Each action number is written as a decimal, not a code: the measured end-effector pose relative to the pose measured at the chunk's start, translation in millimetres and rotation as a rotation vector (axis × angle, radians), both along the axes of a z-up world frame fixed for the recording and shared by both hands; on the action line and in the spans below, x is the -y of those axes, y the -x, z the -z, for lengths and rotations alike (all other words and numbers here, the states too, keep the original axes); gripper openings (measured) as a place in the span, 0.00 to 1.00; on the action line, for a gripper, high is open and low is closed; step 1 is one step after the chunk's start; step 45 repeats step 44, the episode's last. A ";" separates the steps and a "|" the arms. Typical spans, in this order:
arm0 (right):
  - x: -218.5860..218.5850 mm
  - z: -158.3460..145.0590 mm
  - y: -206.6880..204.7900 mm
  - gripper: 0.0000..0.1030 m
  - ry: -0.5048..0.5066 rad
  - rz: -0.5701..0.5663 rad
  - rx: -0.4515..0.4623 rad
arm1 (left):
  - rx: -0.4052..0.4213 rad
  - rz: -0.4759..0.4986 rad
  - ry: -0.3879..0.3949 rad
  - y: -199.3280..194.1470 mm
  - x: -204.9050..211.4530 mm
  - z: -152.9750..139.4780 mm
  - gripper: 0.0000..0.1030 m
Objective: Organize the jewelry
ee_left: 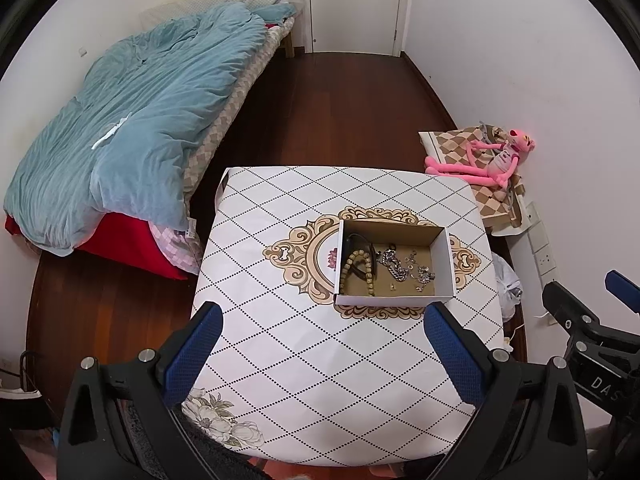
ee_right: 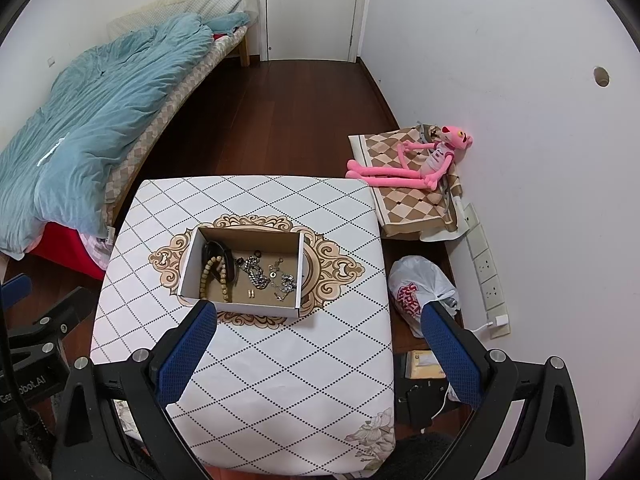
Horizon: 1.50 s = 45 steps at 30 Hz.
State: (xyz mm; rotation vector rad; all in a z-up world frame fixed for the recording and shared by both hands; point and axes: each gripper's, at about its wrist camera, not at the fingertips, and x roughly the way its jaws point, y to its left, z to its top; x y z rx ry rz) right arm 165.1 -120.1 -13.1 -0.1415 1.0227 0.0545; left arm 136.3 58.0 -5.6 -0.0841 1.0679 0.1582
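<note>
Centre frame, the cardboard box [ee_left: 394, 264] sits on the table [ee_left: 280, 340], beaded bracelet [ee_left: 354, 266] and silver chain [ee_left: 394, 266] inside; left gripper [ee_left: 324, 354] and right gripper [ee_right: 318, 354] both hover released, empty.

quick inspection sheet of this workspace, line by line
surface: table with diamond-print cloth, bare around the box
job's things: open box at centre holding a bead string, a dark band, chains and small pieces
clutter: nothing seen on the table
grippers: left gripper and right gripper both open, hovering near side, holding nothing
cables: white charger lead at wall sockets
surroundings: bed, door, pink plush, plastic bag on floor
</note>
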 end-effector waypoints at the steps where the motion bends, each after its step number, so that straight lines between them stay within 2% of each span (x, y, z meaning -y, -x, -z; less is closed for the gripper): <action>1: -0.2 0.0 0.0 1.00 0.000 0.000 0.000 | 0.000 -0.001 0.000 -0.2 0.0 0.0 1.00; 45: -3.0 4.7 3.4 1.00 0.008 -0.001 -0.008 | 0.005 0.003 0.002 3.3 0.5 -0.8 1.00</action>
